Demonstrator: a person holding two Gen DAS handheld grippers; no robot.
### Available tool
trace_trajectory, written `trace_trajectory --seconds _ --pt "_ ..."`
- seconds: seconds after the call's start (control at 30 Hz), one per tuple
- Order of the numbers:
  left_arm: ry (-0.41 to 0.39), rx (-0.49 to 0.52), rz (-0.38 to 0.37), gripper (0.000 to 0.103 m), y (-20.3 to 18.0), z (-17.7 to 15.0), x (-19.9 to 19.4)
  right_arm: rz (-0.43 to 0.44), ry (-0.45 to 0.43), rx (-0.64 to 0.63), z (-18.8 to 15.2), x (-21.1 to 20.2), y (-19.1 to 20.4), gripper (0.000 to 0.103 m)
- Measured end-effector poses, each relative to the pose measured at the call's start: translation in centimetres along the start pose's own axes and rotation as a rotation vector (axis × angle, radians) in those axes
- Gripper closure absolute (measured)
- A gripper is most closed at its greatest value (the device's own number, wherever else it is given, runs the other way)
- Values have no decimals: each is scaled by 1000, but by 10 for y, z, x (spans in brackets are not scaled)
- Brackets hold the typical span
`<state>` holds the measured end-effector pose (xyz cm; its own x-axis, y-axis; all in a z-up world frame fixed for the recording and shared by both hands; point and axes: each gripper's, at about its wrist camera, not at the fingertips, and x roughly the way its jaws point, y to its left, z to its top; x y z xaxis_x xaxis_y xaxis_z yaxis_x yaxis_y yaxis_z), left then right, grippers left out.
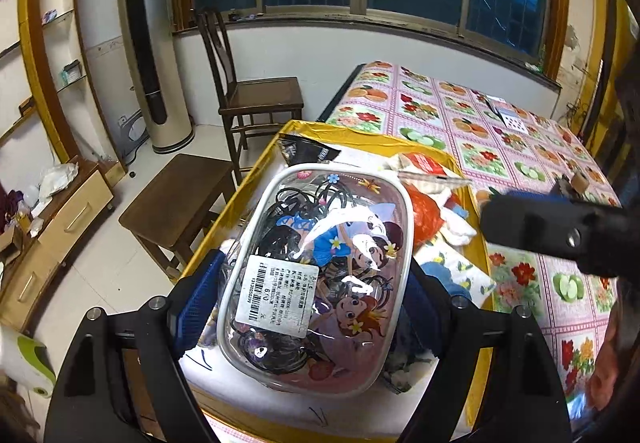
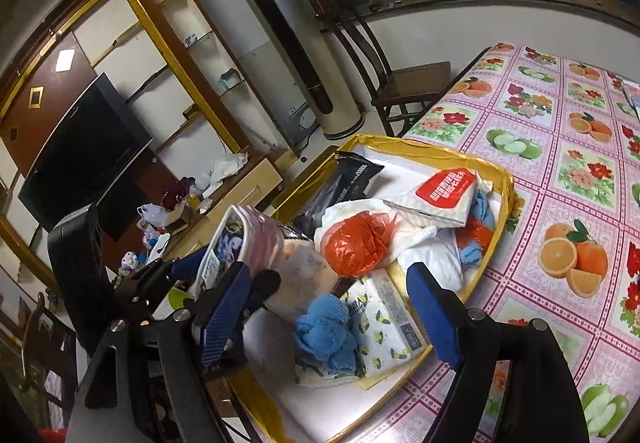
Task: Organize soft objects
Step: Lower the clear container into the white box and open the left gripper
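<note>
Soft objects filled a gold-rimmed tray [image 2: 505, 179] on the fruit-print tablecloth [image 2: 568, 203], and one of them, a clear cartoon-print pouch [image 1: 316, 275] stuffed with black hair ties, sat clamped between the blue pads of the left gripper [image 1: 310, 307], raised above the tray. The right gripper [image 2: 332, 319] stood with its jaws wide and nothing between them; directly ahead of them lay a blue knitted cloth [image 2: 324, 331] on a lemon-print tissue pack [image 2: 384, 315]. Beyond those sat a crumpled orange plastic bag [image 2: 356, 243] on white cloth, then a white pack with a red label [image 2: 444, 199], and farthest off a black packet [image 2: 344, 183] against the tray's far rim. Judging by this, the sorting looked well under way but unfinished: most items were gathered in the tray, though heaped loosely, while the pouch had yet to be set down. Off the left jaw's side stood a wooden chair [image 1: 256, 99].
</note>
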<state>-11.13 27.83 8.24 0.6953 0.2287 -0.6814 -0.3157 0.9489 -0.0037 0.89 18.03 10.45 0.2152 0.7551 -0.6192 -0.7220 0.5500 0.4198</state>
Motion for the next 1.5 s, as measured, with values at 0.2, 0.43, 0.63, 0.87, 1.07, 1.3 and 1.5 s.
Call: trace_trajectory --seconds 0.2,0.43,0.63,0.87,1.07,1.3,1.5 --pt "11 35 -61 19 -12 -3 -5 -253 68 -252 13 40 40 15" --pt "-22 -3 -72 19 3 -1 -13 -194 -1 -171 21 14 29 14" --pt "-38 78 -167 18 -9 -7 -20 -383 155 -413 21 42 54 5" --pt "-74 109 -123 17 -6 0 -26 -277 50 -283 28 1 36 7" --pt "-49 39 -71 17 -6 4 -14 -162 -9 -57 19 -23 -5 5" --pt "-65 12 -40 17 -18 14 -13 -149 -21 51 -2 -32 -31 5" --pt "-125 -29 -29 17 -23 25 -31 -117 -72 61 -12 -52 -27 5"
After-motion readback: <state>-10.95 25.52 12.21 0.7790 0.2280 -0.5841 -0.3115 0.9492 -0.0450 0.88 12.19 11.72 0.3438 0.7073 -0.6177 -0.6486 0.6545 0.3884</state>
